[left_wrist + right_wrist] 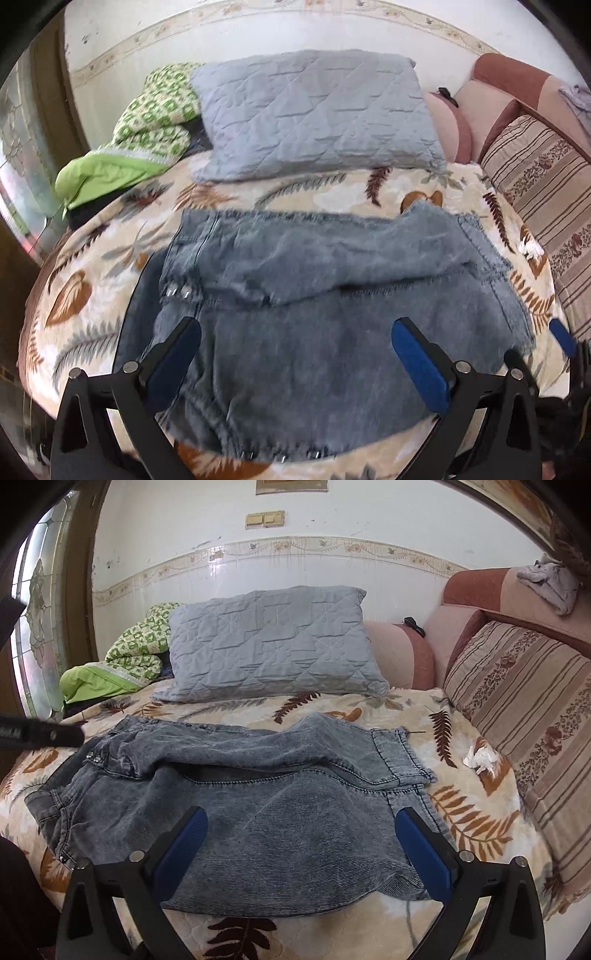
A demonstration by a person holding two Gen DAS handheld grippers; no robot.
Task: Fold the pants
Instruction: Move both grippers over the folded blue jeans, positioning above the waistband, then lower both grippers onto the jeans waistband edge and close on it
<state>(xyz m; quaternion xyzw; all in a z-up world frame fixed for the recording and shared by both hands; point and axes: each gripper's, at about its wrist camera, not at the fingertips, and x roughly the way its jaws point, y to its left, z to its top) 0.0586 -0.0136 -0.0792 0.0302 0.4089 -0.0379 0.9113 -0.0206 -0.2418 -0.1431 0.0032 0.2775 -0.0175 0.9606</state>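
Only the right wrist view is showing a crumpled white tissue (480,759) lying on the bedspread at the right of the frame, a pale cloth (554,581) draped on the sofa back in the upper right, and a beige wall switch (265,519) near the top; the left wrist view is instead catching a blue-padded finger of the other tool at its right edge. The acid-washed grey denim pants (258,797) are lying across the middle of both frames on a leaf-printed quilted bedspread (472,812), folded over so that one layer is resting on top of another, with the stitched hem edges pointing to the right and the waistband with metal studs bunching at the left. The denim is looking mottled and twilled, with dark seams; in the left wrist view it is blurring. The left gripper (295,354) is hovering at the bottom of its frame with jaws spread wide and nothing between the blue pads, and the right gripper (301,843) is likewise gaping wide and empty over the near edge of the pants. Behind, a quilted grey pillow (269,646) is sitting in the upper centre, a green patterned blanket (122,657) is bunching at upper left, and a striped cushion (524,709) is leaning at right.
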